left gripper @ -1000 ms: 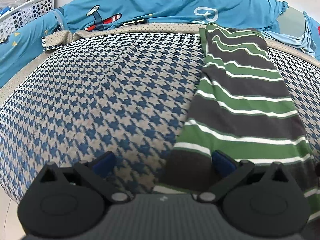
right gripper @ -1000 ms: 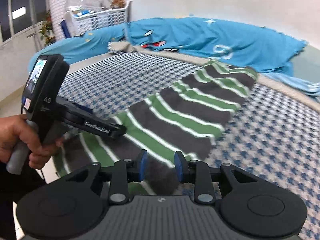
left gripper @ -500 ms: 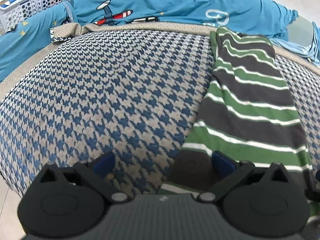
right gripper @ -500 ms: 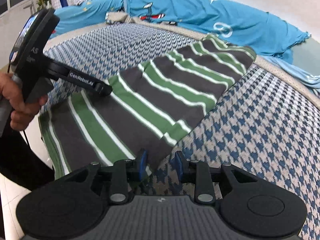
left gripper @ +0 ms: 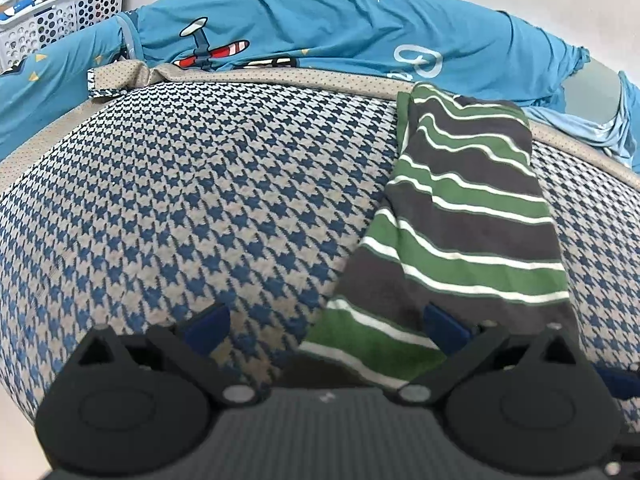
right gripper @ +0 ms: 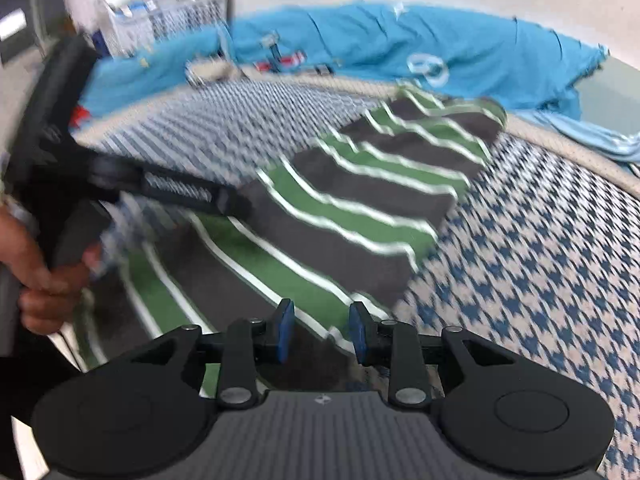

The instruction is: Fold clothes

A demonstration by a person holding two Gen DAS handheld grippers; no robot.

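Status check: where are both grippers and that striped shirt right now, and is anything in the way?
Left gripper jaws wide, empty, at striped shirt near edge. Right gripper jaws narrow, nothing pinched. Shirt lies folded lengthwise on bed. Nothing in the way.

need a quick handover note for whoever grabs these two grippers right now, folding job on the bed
Left gripper: jaws wide open, empty, poised over the near left edge of the green, grey and white striped garment.
Right gripper: jaws narrowly parted with nothing between them, at the garment's near right corner; this view is blurred.
Garment: lies as a long narrow strip on the blue and beige houndstooth bed cover, far end near the blue printed bedding. It looks already folded lengthwise.
Left to do: probably grip both near corners and fold the near end up towards the far end.
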